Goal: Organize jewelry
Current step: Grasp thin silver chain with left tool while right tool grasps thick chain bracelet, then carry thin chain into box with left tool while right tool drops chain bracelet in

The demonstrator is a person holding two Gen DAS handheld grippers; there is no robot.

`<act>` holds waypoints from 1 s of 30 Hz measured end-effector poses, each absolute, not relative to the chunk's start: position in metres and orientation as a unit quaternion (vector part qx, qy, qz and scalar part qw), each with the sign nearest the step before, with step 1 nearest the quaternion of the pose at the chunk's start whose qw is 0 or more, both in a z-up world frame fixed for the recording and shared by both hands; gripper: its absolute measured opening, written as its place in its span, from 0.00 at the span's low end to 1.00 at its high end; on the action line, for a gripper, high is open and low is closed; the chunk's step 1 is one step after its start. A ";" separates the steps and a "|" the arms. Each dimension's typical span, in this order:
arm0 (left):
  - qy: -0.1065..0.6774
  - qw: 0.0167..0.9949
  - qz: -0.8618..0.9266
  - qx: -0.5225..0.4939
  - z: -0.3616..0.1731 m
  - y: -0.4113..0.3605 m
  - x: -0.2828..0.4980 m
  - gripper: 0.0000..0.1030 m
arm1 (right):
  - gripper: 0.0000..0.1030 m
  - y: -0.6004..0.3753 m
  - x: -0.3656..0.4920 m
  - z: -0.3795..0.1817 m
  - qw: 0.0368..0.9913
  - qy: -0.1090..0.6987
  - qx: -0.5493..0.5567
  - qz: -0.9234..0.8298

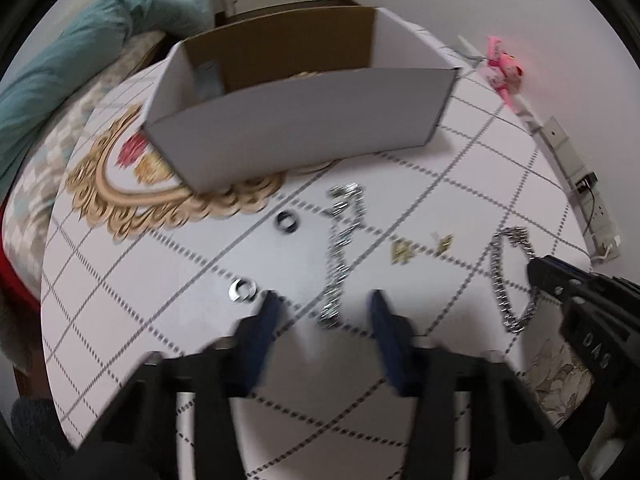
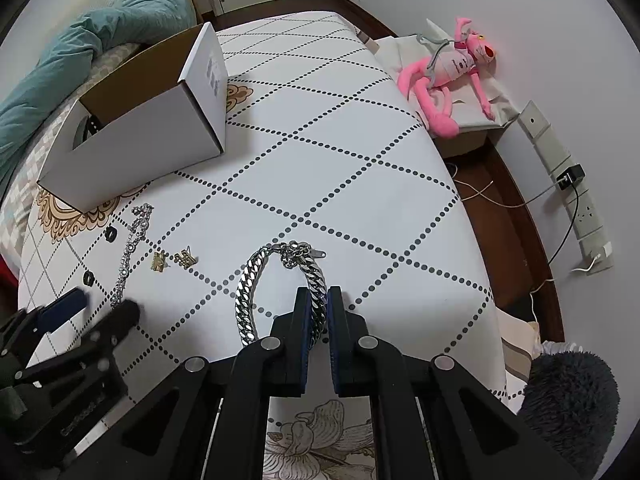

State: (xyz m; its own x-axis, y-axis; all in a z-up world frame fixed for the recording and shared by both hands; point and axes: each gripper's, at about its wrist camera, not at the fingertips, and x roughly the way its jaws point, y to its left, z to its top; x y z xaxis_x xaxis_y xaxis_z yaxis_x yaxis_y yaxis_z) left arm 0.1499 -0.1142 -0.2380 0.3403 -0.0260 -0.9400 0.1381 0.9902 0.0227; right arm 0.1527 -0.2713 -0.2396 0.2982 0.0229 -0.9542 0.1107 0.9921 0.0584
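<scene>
White desk [image 2: 320, 160] with dotted diamond grid, open cardboard box [image 2: 132, 152] far-left of right gripper [image 2: 318, 312]. Right gripper clamped on chunky silver chain [image 2: 250, 292], loop lying just ahead. Left gripper [image 1: 324, 312] wide open, holding nothing, thin rhinestone chain [image 1: 340, 252] running between its tips. Gold earrings [image 2: 174, 259] between the chains.

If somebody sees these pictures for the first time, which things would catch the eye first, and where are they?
Probably the thick silver curb-chain bracelet, lying near the front of the white dotted tablecloth with one side clamped in the right gripper. Next, the open white cardboard box at far left, and the pink plush panther toy by the wall at right. The left gripper is open over a slim sparkling chain.
</scene>
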 end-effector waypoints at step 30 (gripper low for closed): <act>0.511 0.849 -0.119 -0.064 -0.101 -0.053 0.177 0.05 | 0.08 -0.266 0.172 -0.130 0.815 0.527 0.206 0.128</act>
State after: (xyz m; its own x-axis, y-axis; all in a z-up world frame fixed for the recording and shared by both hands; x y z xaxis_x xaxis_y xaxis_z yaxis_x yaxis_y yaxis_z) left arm 0.1772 -0.0535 -0.1008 0.4496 -0.2683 -0.8520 0.1374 0.9632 -0.2308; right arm 0.1721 -0.2657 -0.1299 0.4120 0.4253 -0.8058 0.0097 0.8823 0.4706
